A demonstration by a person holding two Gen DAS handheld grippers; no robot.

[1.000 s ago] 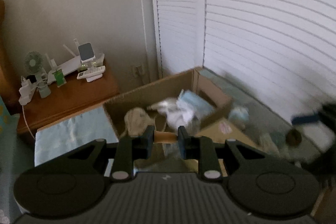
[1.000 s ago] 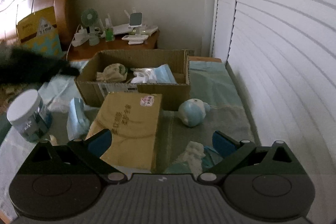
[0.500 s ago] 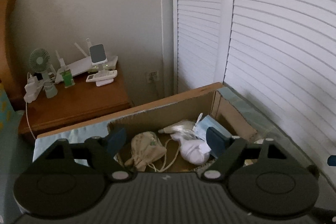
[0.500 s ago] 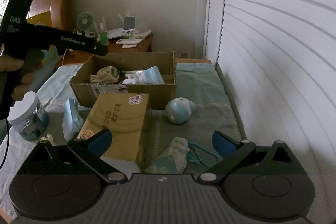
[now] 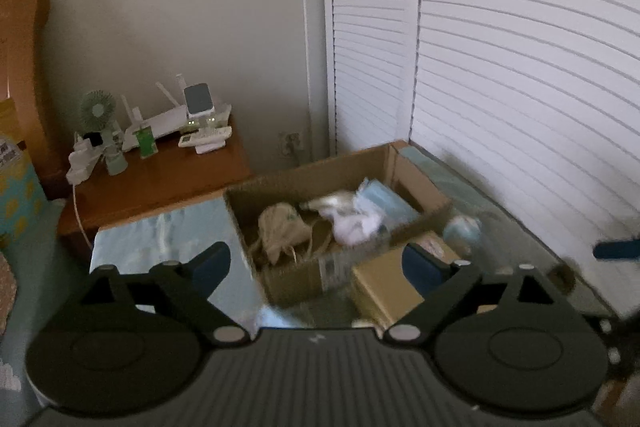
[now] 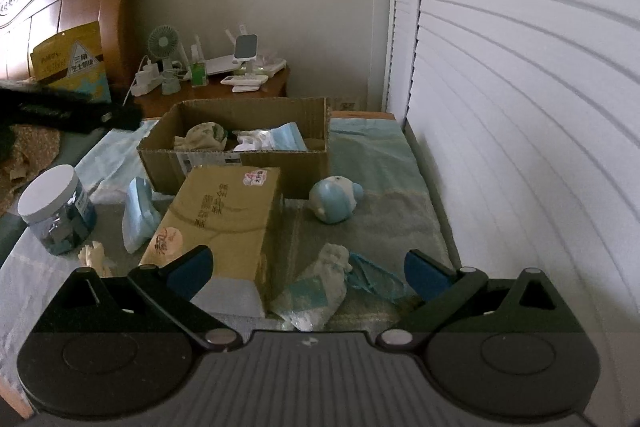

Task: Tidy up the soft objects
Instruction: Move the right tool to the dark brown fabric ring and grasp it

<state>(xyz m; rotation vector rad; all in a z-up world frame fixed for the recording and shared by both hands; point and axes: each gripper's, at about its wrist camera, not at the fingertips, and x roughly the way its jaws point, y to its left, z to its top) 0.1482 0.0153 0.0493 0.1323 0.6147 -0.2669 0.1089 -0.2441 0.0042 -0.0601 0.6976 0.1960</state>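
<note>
Black left claw [image 5: 316,263], blue pads, silver screws, right claw [image 6: 306,267] seemingly identical

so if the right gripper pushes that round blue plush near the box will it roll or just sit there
The blue plush looks rounded, so a push would probably roll it on the bedcover. It appears soft and light, likely squashing slightly under the right gripper.

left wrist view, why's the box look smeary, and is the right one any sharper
Left wrist view: motion blur smears the cardboard box and its contents; dim light. Right wrist view: sharper, the box and tan carton print crisp; fisheye bends the shutter slats.
</note>
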